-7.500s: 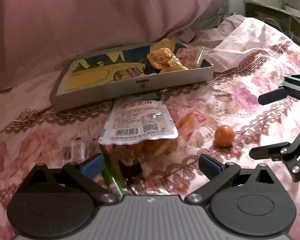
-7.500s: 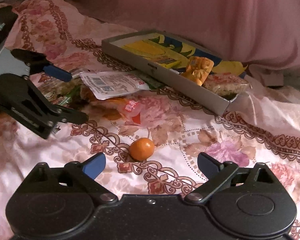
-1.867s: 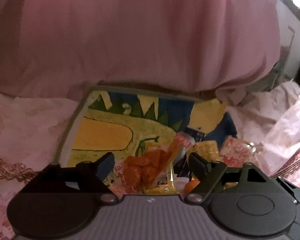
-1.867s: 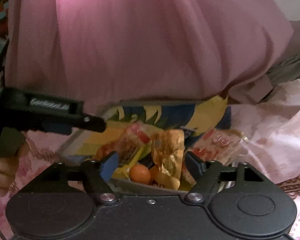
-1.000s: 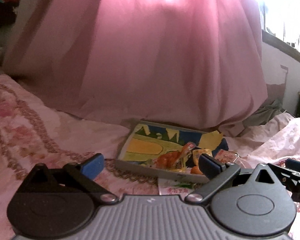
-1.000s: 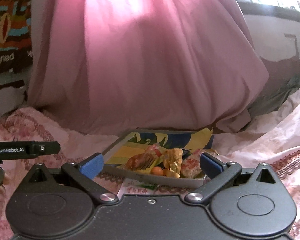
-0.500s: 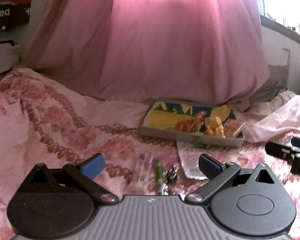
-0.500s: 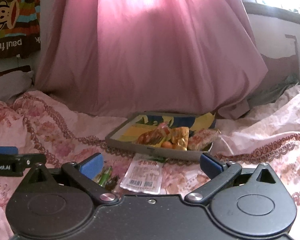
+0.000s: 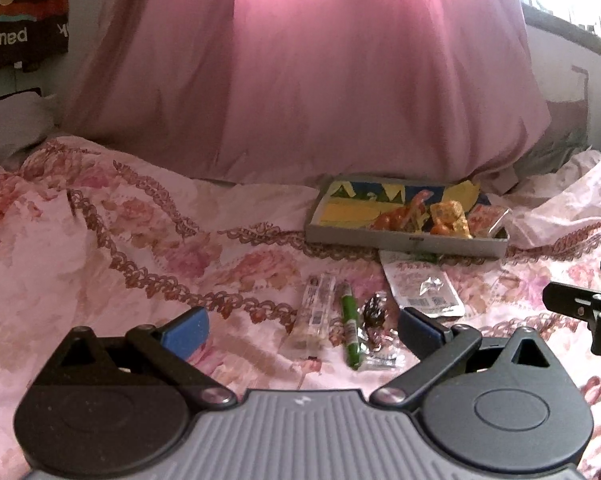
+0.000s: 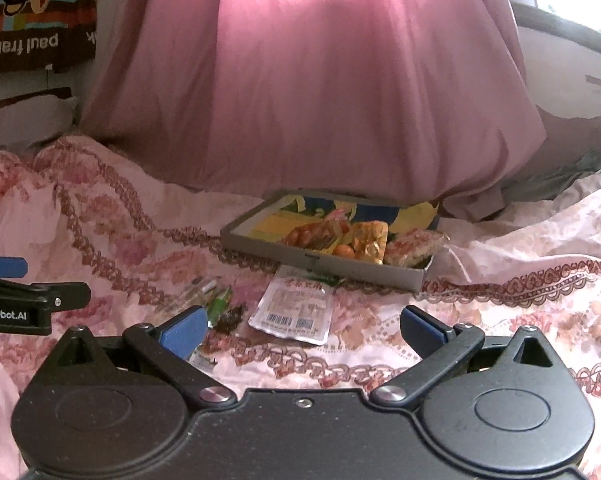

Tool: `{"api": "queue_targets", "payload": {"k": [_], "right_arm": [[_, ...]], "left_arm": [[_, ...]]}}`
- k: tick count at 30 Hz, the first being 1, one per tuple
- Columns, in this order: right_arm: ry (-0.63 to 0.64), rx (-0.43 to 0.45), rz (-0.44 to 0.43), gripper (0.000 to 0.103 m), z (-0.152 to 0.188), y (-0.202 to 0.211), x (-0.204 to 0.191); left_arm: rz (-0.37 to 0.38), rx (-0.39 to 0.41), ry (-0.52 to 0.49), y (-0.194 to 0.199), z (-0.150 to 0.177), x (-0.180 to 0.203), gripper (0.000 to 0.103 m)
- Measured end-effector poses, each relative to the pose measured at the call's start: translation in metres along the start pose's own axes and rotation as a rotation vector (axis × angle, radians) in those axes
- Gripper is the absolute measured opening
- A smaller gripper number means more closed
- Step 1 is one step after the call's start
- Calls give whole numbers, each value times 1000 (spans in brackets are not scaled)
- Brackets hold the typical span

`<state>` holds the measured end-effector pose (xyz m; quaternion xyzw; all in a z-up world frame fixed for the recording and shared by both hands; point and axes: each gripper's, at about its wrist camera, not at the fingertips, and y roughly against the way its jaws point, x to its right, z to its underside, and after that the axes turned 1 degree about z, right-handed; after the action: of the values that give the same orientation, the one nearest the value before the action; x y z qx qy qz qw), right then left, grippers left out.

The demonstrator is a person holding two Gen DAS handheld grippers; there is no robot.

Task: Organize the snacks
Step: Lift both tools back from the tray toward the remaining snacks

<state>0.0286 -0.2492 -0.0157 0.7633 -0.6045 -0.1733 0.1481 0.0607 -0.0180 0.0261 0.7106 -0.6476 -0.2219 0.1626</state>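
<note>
A: What lies on the bed?
B: A pink floral bedspread (image 9: 140, 240); on it a shallow grey cardboard tray (image 10: 324, 260) holding orange snack packets (image 10: 316, 236) and a small orange fruit (image 10: 345, 251); a pink curtain (image 10: 320, 80) hangs behind.
A: Anything outside the tray?
B: A flat clear pouch with a barcode (image 9: 422, 292) lies just in front of it; near that, a clear wrapped bar (image 9: 314, 316), a green stick packet (image 9: 350, 324) and a dark crinkled wrapper (image 9: 374, 312).
A: And the grippers?
B: The left gripper (image 9: 302, 326) and right gripper (image 10: 300, 324) both hover above the bed, jaws spread wide, empty.
</note>
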Motion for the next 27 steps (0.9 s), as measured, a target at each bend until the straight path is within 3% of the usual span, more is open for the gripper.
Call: {"api": "queue_targets", "payload": {"k": [27], "right_arm": [[64,-147,-1,102,16,-26,-14]], "left_arm": [[-119,-147,-37,-29,6,0,103]]}}
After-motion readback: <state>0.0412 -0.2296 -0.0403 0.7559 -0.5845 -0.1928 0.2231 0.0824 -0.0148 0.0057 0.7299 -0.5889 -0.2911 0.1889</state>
